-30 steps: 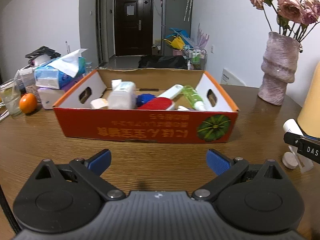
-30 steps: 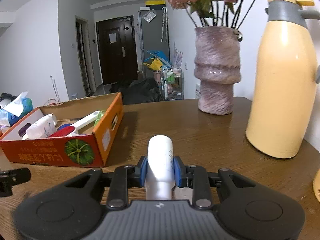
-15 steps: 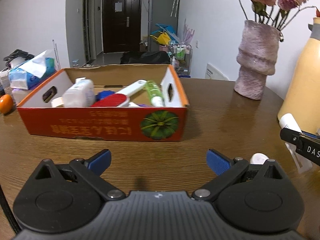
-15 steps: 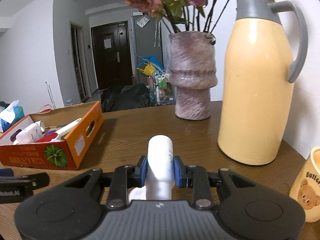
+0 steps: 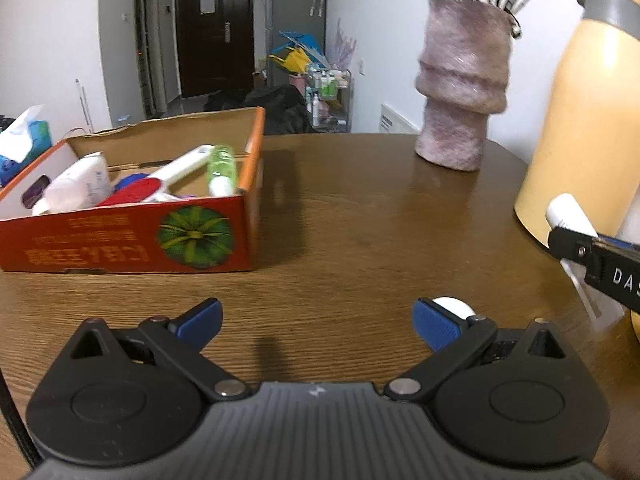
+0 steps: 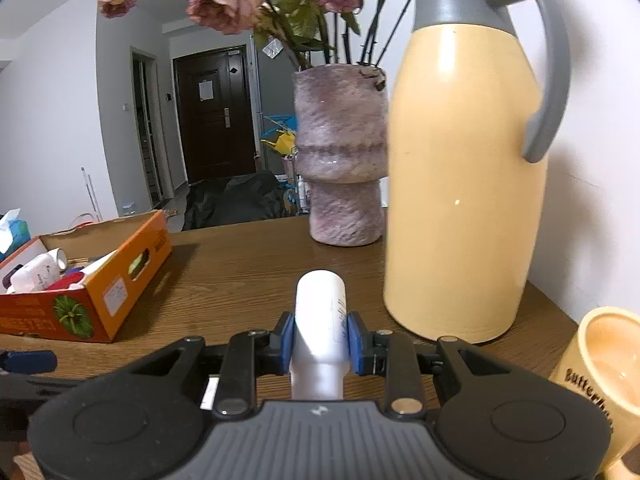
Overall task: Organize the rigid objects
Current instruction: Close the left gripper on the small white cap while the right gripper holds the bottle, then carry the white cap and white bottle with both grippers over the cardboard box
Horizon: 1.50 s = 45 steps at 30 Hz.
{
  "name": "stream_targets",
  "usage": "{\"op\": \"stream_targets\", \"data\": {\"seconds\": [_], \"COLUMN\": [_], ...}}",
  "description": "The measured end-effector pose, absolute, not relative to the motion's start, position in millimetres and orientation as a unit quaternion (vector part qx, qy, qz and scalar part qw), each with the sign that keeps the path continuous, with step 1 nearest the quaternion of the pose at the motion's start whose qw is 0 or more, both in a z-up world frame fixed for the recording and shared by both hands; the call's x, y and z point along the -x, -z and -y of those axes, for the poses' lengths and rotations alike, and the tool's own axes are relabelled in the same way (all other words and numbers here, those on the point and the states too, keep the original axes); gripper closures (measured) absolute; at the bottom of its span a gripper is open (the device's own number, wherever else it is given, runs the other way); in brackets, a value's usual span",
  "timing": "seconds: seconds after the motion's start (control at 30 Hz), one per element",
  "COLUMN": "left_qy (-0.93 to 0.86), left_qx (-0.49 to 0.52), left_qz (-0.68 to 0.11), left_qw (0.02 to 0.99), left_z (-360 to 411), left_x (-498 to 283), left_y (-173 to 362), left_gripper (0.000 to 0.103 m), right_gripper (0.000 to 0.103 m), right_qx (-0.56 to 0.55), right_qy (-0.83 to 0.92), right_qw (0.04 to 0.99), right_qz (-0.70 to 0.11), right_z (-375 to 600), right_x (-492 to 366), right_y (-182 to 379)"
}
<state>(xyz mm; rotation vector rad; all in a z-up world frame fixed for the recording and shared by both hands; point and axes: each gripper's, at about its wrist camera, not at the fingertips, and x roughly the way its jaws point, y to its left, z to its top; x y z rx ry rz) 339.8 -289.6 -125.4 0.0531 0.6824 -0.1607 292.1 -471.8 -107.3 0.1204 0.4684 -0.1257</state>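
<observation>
The white tube (image 6: pixel 320 312) sits pinched between the blue pads of my right hand-held gripper (image 6: pixel 320 338), pointing forward and held above the tabletop (image 6: pixel 248 272), close in front of the yellow jug (image 6: pixel 464 184). A small white cap (image 5: pixel 454 307) lies on the wood just behind the right finger of my left hand-held gripper (image 5: pixel 318 320), whose jaws are spread wide with nothing between them. The orange box (image 5: pixel 128 236), already holding a bottle, a brush and a green tube, stands well off to the left.

I judge I am mid-carry with the tube and about to deal with the cap. Next I need to shift the left gripper so the cap sits between its pads before closing, then bring both to the box.
</observation>
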Motion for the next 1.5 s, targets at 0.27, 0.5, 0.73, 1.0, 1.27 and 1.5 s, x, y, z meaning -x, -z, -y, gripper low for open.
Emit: {"op": "stream_targets", "data": {"seconds": [0.27,0.5,0.73,1.0,1.27,1.5], "left_qy": [0.088,0.085,0.083,0.091,0.101,0.106], "left_qx": [-0.041,-0.044,-0.057,-0.046,-0.035,-0.028], "left_qz": [-0.349,-0.358,-0.357,-0.364,-0.358,-0.360], "left_qw": [0.932,0.929,0.929,0.926,0.928,0.926], "left_z": [327,344,360,362,358,354], "left_x": [-346,-347,-345,-346,-342,-344], "left_y": [136,141,145,149,145,143], "left_gripper": [0.000,0.000,0.005,0.032,0.062,0.063], "right_gripper": [0.077,0.077,0.077,0.077,0.077,0.077], "right_qx": [-0.062,-0.059,-0.062,-0.063,-0.061,-0.062], "right_qy": [0.069,0.068,0.069,0.069,0.068,0.068], "right_qw": [0.968,0.968,0.968,0.968,0.967,0.967], "right_qz": [-0.233,-0.234,-0.234,-0.235,-0.237,-0.237], "right_z": [495,503,509,509,507,507], "right_x": [-292,-293,-293,-294,-294,-294], "right_y": [109,110,111,111,112,112]}}
